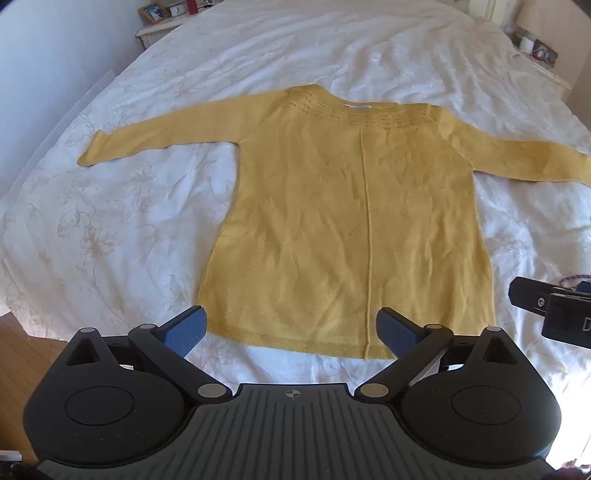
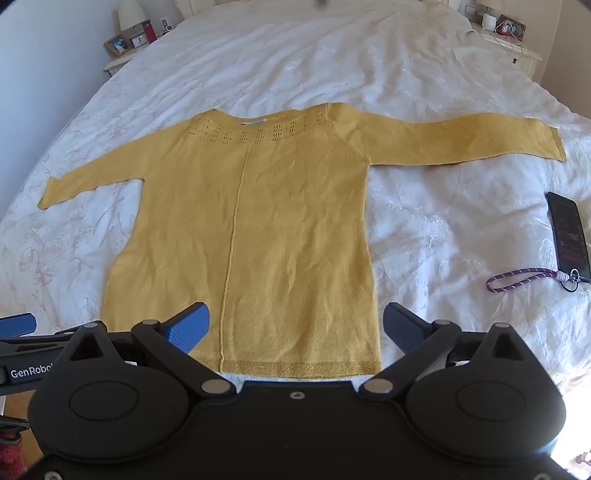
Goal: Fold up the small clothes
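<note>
A yellow knit sweater (image 1: 351, 221) lies flat on the white bed, both sleeves spread out to the sides and the hem toward me; it also shows in the right wrist view (image 2: 258, 236). My left gripper (image 1: 291, 328) is open and empty, with its blue pads (image 1: 188, 328) just above the hem. My right gripper (image 2: 295, 328) is open and empty too, over the hem's right part. The right gripper's body shows at the right edge of the left wrist view (image 1: 554, 310).
White bedspread (image 1: 147, 221) with a faint floral print covers the bed. A black phone (image 2: 567, 236) with a purple wrist strap (image 2: 517, 280) lies right of the sweater. Nightstands with small items stand at the far left (image 2: 125, 44) and far right (image 2: 509, 33). Wooden floor (image 1: 22, 350) shows at lower left.
</note>
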The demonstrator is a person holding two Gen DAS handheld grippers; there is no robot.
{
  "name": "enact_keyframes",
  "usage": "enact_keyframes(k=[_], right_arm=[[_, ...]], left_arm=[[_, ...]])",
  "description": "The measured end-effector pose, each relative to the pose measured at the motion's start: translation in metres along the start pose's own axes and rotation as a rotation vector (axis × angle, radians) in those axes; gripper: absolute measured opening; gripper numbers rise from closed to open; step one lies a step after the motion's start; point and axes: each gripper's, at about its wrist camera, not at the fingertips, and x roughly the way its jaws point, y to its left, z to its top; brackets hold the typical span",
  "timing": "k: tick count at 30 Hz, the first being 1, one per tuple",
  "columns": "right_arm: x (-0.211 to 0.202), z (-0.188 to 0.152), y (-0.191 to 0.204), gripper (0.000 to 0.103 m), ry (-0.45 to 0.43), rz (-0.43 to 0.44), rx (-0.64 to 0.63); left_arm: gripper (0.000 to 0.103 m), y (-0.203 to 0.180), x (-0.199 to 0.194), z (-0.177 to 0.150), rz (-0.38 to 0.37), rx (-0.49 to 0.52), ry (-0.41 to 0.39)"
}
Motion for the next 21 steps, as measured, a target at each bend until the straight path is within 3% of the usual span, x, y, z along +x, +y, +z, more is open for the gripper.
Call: enact_keyframes(k=[21], right_arm=[[-0.0016,-0.0017,-0.0009,0.1,0.005,0.017,0.017]], left_arm=[[0.099,-0.0024,-0.0007,-0.0023,0.004,-0.007,0.005]])
